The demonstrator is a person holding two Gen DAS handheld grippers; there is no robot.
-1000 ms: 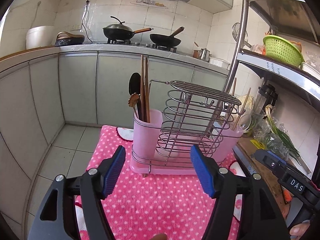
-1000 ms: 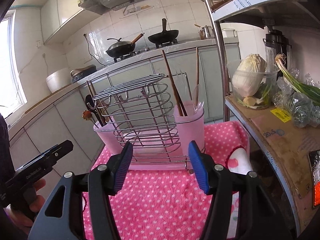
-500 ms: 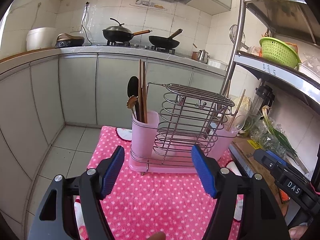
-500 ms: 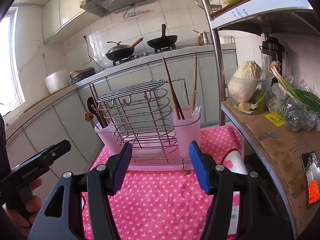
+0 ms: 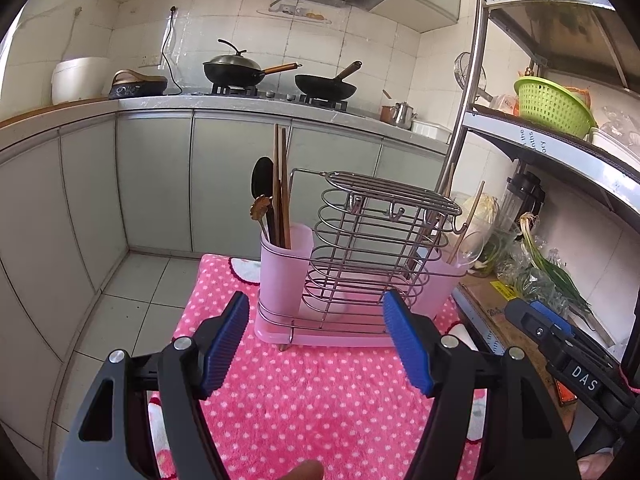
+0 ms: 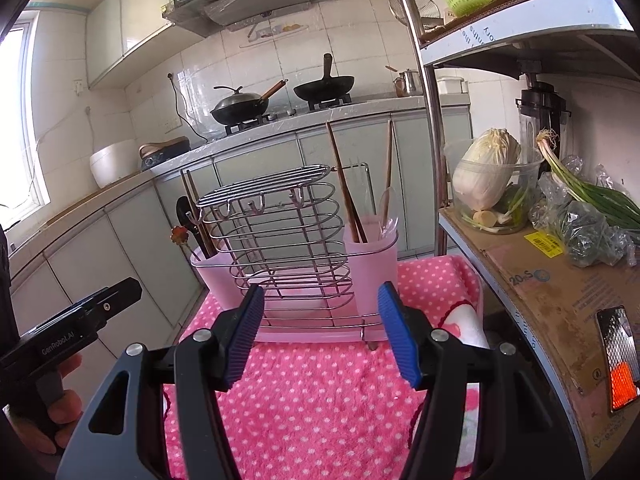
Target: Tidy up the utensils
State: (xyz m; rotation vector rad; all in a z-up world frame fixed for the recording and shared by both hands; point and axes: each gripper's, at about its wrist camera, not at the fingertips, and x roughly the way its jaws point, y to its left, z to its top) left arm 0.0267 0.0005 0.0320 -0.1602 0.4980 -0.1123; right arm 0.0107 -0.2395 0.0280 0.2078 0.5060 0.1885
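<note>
Pink polka-dot towel [image 5: 304, 392] carries a pink-cupped wire utensil rack [image 5: 360, 264] just ahead of the empty, spread-apart left gripper [image 5: 316, 340] and right gripper [image 6: 320, 332].

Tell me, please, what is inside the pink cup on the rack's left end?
The left cup holds a black spoon, wooden chopsticks and a flower-topped utensil, all standing upright. Their lower ends are hidden by its frosted wall.

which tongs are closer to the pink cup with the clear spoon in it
Right. The right tongs hover open just in front of the clear spoon's cup, which sits at the rack's right end. The left tongs face the opposite end, by the black spoon's cup.
</note>
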